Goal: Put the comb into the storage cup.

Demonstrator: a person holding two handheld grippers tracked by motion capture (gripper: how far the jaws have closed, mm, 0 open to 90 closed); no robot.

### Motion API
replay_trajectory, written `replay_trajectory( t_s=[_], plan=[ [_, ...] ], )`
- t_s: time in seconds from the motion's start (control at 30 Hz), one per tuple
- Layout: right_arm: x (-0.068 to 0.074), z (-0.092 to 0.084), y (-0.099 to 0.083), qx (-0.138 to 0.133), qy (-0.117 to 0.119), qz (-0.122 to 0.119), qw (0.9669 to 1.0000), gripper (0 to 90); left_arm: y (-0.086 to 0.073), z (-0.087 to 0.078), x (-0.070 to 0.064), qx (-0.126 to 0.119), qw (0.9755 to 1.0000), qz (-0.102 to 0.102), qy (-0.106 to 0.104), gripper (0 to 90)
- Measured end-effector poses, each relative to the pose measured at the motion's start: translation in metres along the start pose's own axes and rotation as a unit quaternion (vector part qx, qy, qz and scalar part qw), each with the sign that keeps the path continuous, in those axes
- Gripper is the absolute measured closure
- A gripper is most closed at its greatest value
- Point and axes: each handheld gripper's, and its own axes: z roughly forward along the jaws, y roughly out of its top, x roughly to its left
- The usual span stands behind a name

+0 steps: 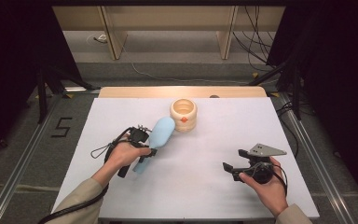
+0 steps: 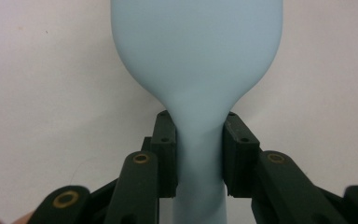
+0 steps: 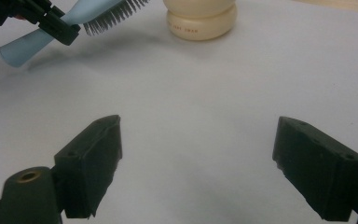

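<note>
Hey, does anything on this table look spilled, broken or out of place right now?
Nothing stands out. The left gripper is shut on the handle of the blue hairbrush, which is off the table, bristles down. The cream pot stands upright. The right gripper is open.

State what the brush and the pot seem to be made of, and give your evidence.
Brush: probably matte plastic; smooth, even pale-blue body with dark bristles, seen in the right gripper view.
Pot: possibly wood or moulded plastic; cream, ribbed, soft sheen. The look leaves it open.
</note>
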Motion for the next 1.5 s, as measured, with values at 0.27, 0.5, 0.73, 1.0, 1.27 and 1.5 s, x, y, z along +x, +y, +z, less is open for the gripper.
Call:
replay_trajectory(
  t_s=[0.27, 0.5, 0.73, 1.0, 1.27, 1.5],
  plan=[
    [0.002, 0.001, 0.000, 0.000, 0.003, -0.002, 1.0000, 16.5, -0.002, -0.004, 0.000, -0.041, 0.9990, -0.017, -0.002, 69.6],
    [0.003, 0.002, 0.000, 0.002, 0.004, -0.004, 1.0000, 16.6, -0.005, -0.008, -0.001, -0.065, 0.9977, -0.021, 0.000, 69.5],
    [0.004, 0.004, 0.000, 0.004, 0.007, -0.005, 1.0000, 16.6, -0.011, -0.011, -0.004, -0.100, 0.9944, -0.033, -0.003, 69.5],
    [0.009, 0.008, 0.001, -0.001, 0.010, -0.007, 0.9999, 16.5, -0.016, -0.012, -0.005, -0.125, 0.9913, -0.038, -0.007, 69.5],
    [0.013, 0.011, 0.003, -0.006, 0.011, -0.009, 0.9999, 16.5, -0.016, -0.014, -0.007, -0.145, 0.9885, -0.042, -0.004, 69.5],
    [0.019, 0.017, 0.005, -0.008, 0.018, -0.012, 0.9997, 16.5, -0.015, -0.017, -0.010, -0.166, 0.9850, -0.044, -0.004, 69.6]
  ],
)
